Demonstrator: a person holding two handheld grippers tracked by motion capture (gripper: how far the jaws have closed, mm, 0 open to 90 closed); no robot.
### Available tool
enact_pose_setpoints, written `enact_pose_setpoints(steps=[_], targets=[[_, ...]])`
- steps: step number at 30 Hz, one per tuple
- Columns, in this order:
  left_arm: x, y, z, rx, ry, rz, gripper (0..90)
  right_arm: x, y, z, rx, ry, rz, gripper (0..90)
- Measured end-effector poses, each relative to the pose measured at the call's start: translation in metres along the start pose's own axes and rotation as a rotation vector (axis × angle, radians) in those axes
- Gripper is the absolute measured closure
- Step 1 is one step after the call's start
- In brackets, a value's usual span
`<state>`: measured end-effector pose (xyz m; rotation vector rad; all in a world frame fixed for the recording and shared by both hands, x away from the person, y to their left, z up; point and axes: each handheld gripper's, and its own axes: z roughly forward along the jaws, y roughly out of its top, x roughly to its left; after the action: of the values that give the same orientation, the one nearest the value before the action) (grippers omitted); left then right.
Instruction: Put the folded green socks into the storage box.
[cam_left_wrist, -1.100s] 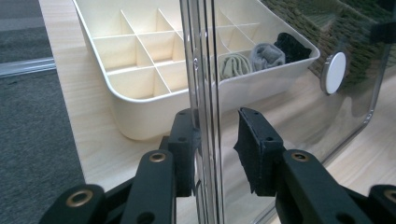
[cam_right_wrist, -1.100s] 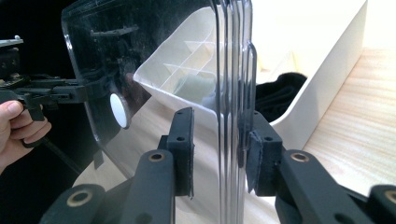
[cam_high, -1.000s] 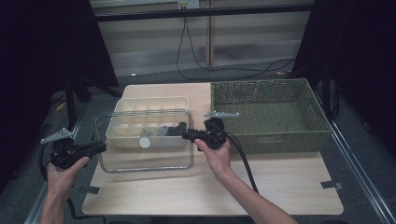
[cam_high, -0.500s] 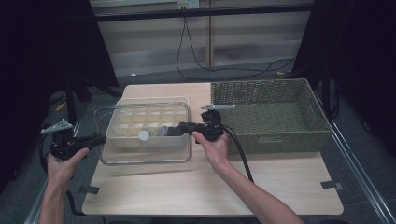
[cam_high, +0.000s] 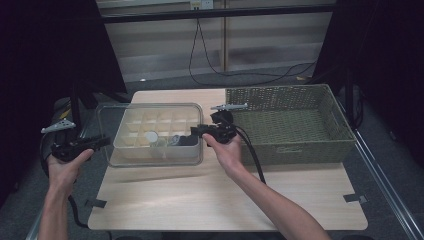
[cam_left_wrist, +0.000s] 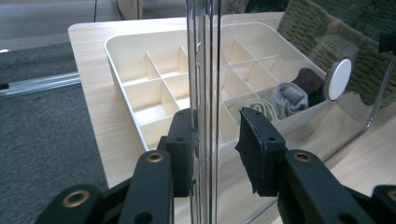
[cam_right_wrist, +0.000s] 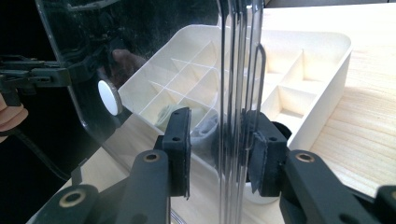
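Observation:
A clear lid (cam_high: 107, 131) with a white knob (cam_high: 151, 136) hangs tilted just above a cream divided tray (cam_high: 134, 124). My left gripper (cam_high: 102, 142) is shut on the lid's left edge (cam_left_wrist: 203, 93). My right gripper (cam_high: 195, 132) holds the right edge (cam_right_wrist: 238, 70). Its jaws have just been opening a little, with the rim still between them and the right pad (cam_right_wrist: 264, 140) against it. Rolled socks (cam_left_wrist: 289, 98) in grey, cream and dark lie in the tray's near compartments. In the right gripper view the left gripper (cam_right_wrist: 37, 74) shows through the lid.
A green woven basket (cam_high: 300, 150) stands on the right half of the wooden table (cam_high: 225, 200), close to my right gripper. A cable trails from that gripper along the forearm. The table's left edge lies under my left hand, with dark floor beyond.
Both hands have risen and moved away from the person, carrying the lid. It now hangs higher and farther back over the tray.

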<state>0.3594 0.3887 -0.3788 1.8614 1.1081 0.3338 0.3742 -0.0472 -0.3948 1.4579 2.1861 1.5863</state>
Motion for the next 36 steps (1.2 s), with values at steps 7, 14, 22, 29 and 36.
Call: enact_pose_setpoints(steps=[7,14,22,29,36], targets=[[0.003,0.008,0.006,0.008,-0.001,-0.004,66.2,-0.002,0.011,-0.001,-0.015,-0.008,0.0,64.9],[0.009,0.014,0.011,0.003,-0.011,-0.017,66.1,-0.006,0.018,0.003,-0.017,-0.017,0.015,64.9],[0.014,0.03,0.01,-0.01,-0.002,-0.011,66.0,-0.004,0.03,0.005,-0.029,-0.02,0.018,65.0],[0.02,0.037,0.018,0.006,-0.004,-0.031,65.8,-0.009,0.034,0.01,-0.033,-0.028,0.036,65.0],[0.026,0.041,0.025,0.023,-0.009,-0.043,65.1,-0.011,0.039,0.013,-0.038,-0.042,0.038,65.2]])
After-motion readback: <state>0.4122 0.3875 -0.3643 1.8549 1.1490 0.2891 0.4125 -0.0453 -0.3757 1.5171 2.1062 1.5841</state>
